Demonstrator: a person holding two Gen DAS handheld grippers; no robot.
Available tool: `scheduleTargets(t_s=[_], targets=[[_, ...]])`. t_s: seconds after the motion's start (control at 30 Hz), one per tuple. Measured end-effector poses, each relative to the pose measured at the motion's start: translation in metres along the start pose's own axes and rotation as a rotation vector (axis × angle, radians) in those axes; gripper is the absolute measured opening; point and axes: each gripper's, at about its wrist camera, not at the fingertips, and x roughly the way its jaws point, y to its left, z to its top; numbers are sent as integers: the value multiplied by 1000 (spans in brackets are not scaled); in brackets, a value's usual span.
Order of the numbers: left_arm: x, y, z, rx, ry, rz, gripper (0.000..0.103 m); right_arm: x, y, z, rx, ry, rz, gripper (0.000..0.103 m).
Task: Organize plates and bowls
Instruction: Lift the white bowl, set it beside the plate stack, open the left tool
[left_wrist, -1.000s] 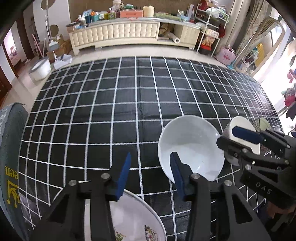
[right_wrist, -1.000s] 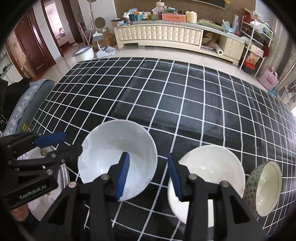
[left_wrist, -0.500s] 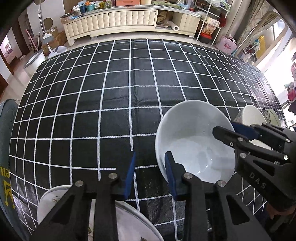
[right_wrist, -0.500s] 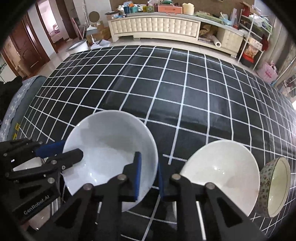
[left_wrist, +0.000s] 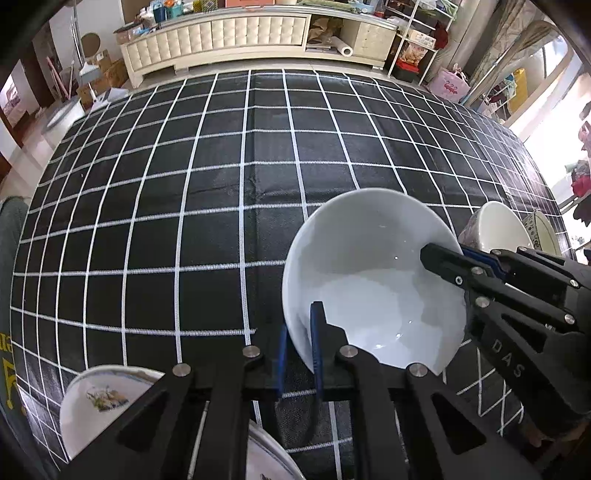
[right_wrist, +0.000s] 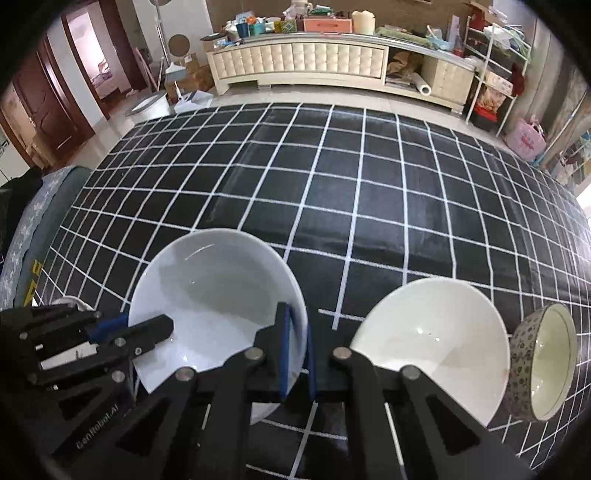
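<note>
A plain white bowl (left_wrist: 369, 280) (right_wrist: 218, 295) sits on the black checked tablecloth (left_wrist: 221, 184). Both grippers grip its rim. My left gripper (left_wrist: 299, 345) is closing tight on the near-left rim, one blue pad inside and one outside; the right wrist view shows it at the bowl's left edge (right_wrist: 129, 326). My right gripper (right_wrist: 297, 350) is shut on the bowl's right rim and shows in the left wrist view (left_wrist: 461, 260).
A cream bowl (right_wrist: 432, 343) stands just right of the held bowl, and a small patterned bowl (right_wrist: 543, 358) leans beside it. Two decorated plates (left_wrist: 99, 398) lie at the table's near-left corner. A padded chair edge (right_wrist: 33, 229) borders the left side.
Both grippers came down over the white bowl's rim and closed on it from opposite sides. The left one sank lower; the bowl sits where it was.
</note>
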Motion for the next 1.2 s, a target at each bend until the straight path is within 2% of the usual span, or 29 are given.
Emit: scheduleTargets(t_s=[0.33, 0.63, 0.93, 1.2], targets=[[-42, -4, -12, -1, -47, -9, 9, -41, 4, -11, 24, -25, 5, 11], [-73, -18, -45, 31, -65, -1, 9, -59, 8, -49, 85, -2, 5, 11], [-68, -19, -87, 22, -20, 7, 9, -45, 14, -86, 122, 72, 24, 11], [-50, -19, -109, 9, 29, 17, 9, -31, 13, -101, 162, 117, 30, 11]])
